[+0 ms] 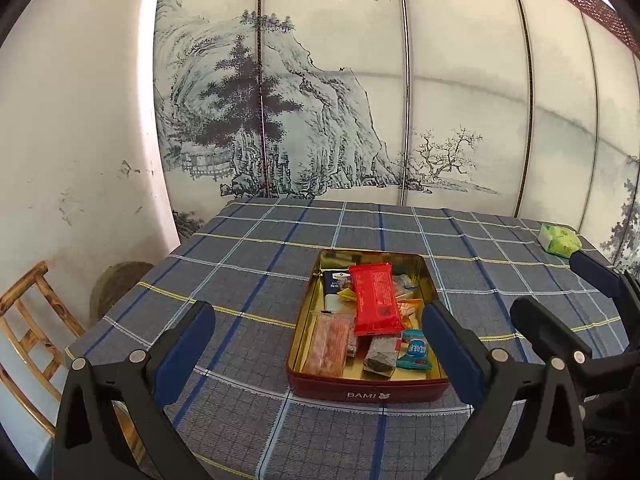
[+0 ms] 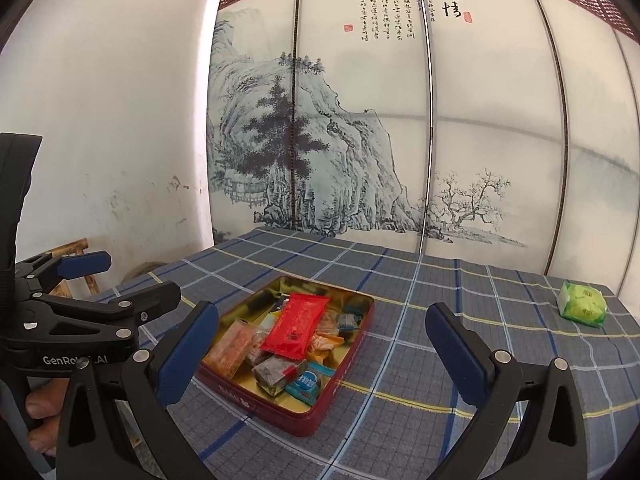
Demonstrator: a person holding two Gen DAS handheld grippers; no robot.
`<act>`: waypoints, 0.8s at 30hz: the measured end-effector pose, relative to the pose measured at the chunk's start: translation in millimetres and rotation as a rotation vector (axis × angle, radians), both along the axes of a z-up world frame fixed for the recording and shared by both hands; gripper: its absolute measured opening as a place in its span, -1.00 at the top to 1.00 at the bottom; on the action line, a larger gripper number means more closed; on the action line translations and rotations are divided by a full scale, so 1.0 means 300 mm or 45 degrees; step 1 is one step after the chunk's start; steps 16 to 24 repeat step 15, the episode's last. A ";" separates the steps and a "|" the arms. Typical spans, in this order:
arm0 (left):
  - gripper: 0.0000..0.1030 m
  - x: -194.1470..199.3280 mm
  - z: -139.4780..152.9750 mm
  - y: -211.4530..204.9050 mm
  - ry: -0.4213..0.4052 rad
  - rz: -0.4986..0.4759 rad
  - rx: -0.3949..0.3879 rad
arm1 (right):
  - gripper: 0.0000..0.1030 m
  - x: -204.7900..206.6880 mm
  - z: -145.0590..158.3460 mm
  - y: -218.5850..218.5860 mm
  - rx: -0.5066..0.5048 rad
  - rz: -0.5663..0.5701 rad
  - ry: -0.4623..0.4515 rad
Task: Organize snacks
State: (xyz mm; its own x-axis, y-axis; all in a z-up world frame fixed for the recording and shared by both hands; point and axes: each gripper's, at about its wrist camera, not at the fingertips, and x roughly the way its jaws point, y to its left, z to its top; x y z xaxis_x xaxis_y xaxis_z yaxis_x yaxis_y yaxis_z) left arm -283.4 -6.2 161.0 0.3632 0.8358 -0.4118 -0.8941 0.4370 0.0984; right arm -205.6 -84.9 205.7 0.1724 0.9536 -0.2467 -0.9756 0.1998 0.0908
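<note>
A red BAMI tin (image 1: 366, 394) with a gold inside sits on the plaid table and holds several wrapped snacks, a long red packet (image 1: 376, 298) on top. It also shows in the right wrist view (image 2: 256, 402). A green snack pack (image 1: 558, 240) lies alone at the far right of the table (image 2: 582, 304). My left gripper (image 1: 320, 356) is open and empty, held just in front of the tin. My right gripper (image 2: 320, 356) is open and empty, to the right of the tin (image 1: 560, 296).
The blue-grey plaid tablecloth (image 1: 256, 264) covers the table up to a painted folding screen (image 1: 328, 120) at the back. A wooden chair (image 1: 28, 320) stands at the left beside a white wall.
</note>
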 end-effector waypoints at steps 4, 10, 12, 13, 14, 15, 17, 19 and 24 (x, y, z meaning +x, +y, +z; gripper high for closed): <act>-0.99 0.024 -0.012 0.022 0.020 -0.021 -0.026 | -0.99 0.062 -0.034 0.021 -0.047 -0.008 0.065; -0.99 0.068 -0.022 0.057 0.070 -0.018 -0.016 | -1.00 0.377 -0.188 0.034 -0.311 -0.151 0.135; -0.99 0.079 -0.020 0.072 0.085 -0.020 -0.028 | -0.99 0.544 -0.262 0.028 -0.456 -0.237 0.149; -0.99 0.084 -0.022 0.077 0.088 -0.020 -0.036 | -0.99 0.616 -0.289 0.021 -0.509 -0.275 0.154; -0.99 0.090 -0.020 0.086 0.093 -0.011 -0.040 | -0.99 0.696 -0.316 0.014 -0.567 -0.318 0.160; -0.99 0.096 -0.019 0.091 0.100 -0.005 -0.041 | -1.00 0.788 -0.367 0.017 -0.665 -0.376 0.181; -0.99 0.096 -0.019 0.091 0.100 -0.005 -0.041 | -1.00 0.788 -0.367 0.017 -0.665 -0.376 0.181; -0.99 0.096 -0.019 0.091 0.100 -0.005 -0.041 | -1.00 0.788 -0.367 0.017 -0.665 -0.376 0.181; -0.99 0.096 -0.019 0.091 0.100 -0.005 -0.041 | -1.00 0.788 -0.367 0.017 -0.665 -0.376 0.181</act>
